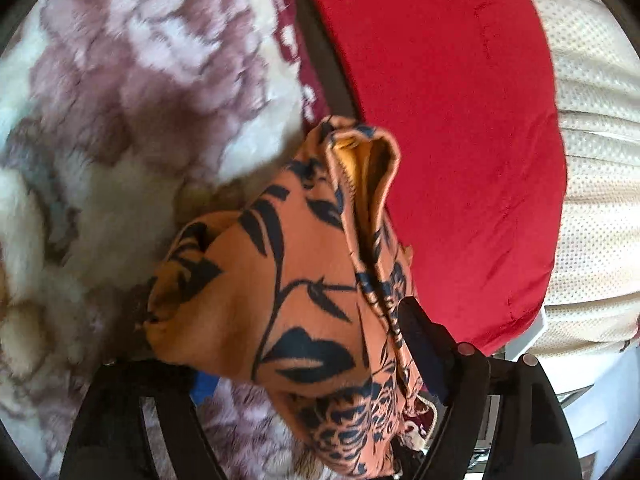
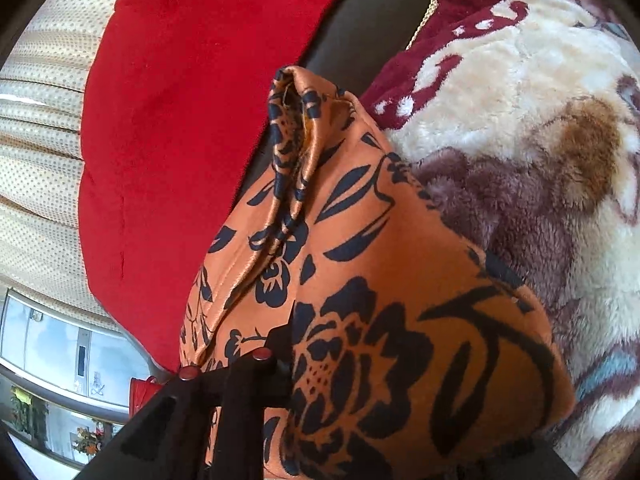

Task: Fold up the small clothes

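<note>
An orange garment with a black floral and leaf print (image 1: 304, 264) hangs bunched between my two grippers, lifted above a fluffy blanket. In the left wrist view my left gripper (image 1: 296, 364) has the cloth draped over and between its black fingers (image 1: 424, 344); the fingertips are hidden by the fabric. In the right wrist view the same garment (image 2: 360, 272) fills the middle, and my right gripper (image 2: 384, 360) holds it, with one black finger (image 2: 280, 344) showing at the cloth's edge and the other covered.
A fluffy cream, mauve and maroon floral blanket (image 1: 132, 92) lies under the garment. A red cushion (image 1: 448, 128) sits beside it against a dark sofa surface (image 2: 352, 12). A cream dotted curtain (image 1: 600, 184) hangs behind; a window area (image 2: 52, 344) is at lower left.
</note>
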